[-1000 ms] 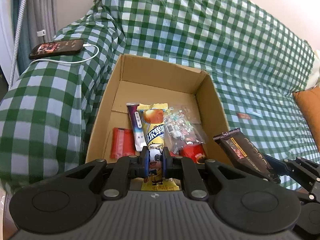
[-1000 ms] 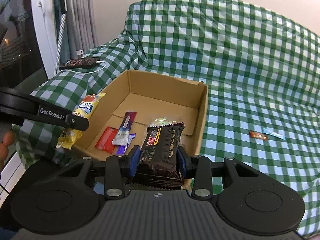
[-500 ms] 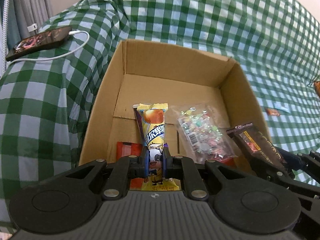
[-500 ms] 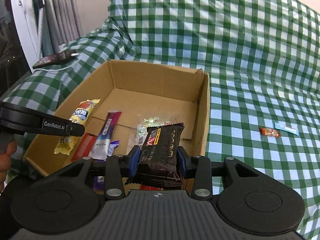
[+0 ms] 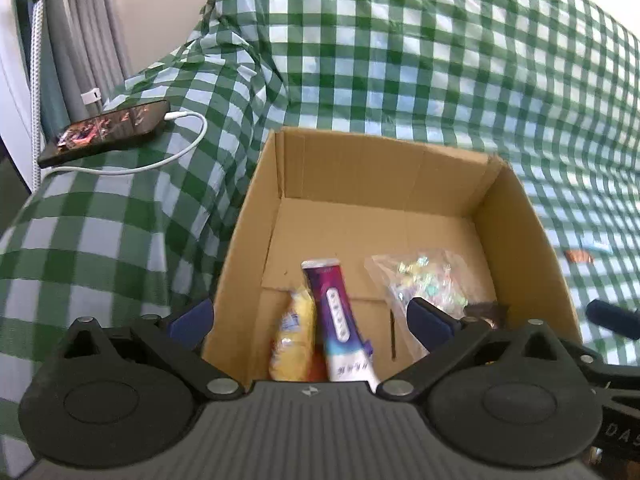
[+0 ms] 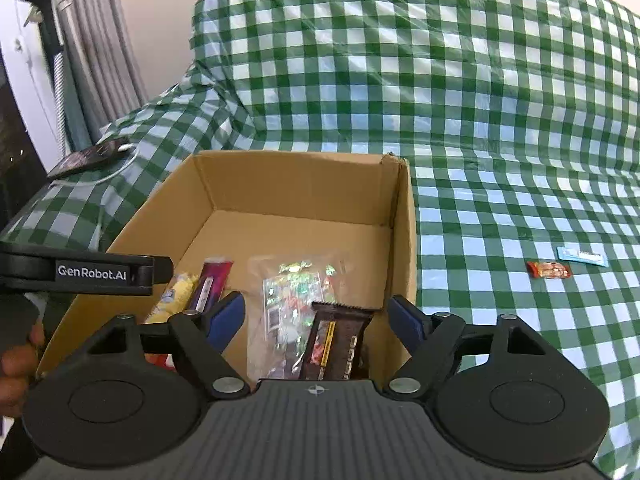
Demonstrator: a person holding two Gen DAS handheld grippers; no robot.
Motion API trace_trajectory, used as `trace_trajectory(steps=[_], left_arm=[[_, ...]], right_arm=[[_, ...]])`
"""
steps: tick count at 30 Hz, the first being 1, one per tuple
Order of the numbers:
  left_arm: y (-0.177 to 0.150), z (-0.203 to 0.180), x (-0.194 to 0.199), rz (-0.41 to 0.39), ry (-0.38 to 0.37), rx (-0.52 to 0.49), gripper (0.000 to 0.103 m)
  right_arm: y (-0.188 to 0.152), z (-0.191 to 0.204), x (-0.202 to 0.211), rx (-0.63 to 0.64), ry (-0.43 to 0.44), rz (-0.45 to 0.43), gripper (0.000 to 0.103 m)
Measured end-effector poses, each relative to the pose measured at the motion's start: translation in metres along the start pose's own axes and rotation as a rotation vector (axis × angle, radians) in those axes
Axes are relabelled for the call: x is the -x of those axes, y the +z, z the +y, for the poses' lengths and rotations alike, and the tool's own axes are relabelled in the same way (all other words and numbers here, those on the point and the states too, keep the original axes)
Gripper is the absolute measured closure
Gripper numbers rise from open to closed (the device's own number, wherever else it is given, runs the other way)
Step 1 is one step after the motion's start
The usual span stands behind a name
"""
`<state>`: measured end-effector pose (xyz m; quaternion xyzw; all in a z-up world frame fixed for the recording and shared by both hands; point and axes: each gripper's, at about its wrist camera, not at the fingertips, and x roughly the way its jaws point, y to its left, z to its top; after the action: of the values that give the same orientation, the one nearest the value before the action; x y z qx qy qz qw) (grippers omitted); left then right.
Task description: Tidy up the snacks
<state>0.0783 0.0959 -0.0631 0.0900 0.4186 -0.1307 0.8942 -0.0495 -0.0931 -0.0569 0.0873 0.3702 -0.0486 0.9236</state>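
An open cardboard box [image 5: 380,176] [image 6: 288,184] sits on a green checked cover. My left gripper [image 5: 308,318] hangs over its near end, jaws opening wide, nothing between the pads. Below it lie the yellow snack pack [image 5: 290,336] and a purple-white packet [image 5: 338,316]. My right gripper [image 6: 316,318] is over the box's right side, jaws opening. The dark chocolate bar [image 6: 336,340] lies loose between them on a clear bag of candies [image 6: 292,304], touching neither pad. The yellow pack [image 6: 176,292] and purple packet [image 6: 210,284] also appear in the right wrist view.
An orange candy [image 6: 548,270] and a light blue wrapper [image 6: 582,256] lie on the cover right of the box. A phone [image 5: 106,134] with a white cable [image 5: 160,160] rests on the sofa arm at left. Curtains [image 5: 88,32] hang behind it.
Both grippers moved down over the box, then opened. The yellow pack dropped from the left gripper into the box, and the chocolate bar fell from the right gripper onto the candy bag.
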Motion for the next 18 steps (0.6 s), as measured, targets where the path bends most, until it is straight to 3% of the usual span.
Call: trace_trajectory(steps=[4,7,9,18], left_arm=[[-0.023,0.002,0.022,0.063,-0.015,0.014,0.000],[-0.048,-0.001,0.048,0.091,0.037,0.024,0.000],[-0.061,-0.003,0.066,0.101,0.032,0.020,0.001],[-0.100,-0.006,0.137,0.014,0.031,0.018,0.000]], right_arm=[[-0.014,0.011,0.024,0.010,0.013,0.042,0.016],[-0.028,0.024,0.049,0.012,0.010,0.060,0.012],[-0.037,0.032,0.066,0.023,0.005,0.069,0.011],[-0.057,0.039,0.144,0.067,-0.033,-0.038,0.006]])
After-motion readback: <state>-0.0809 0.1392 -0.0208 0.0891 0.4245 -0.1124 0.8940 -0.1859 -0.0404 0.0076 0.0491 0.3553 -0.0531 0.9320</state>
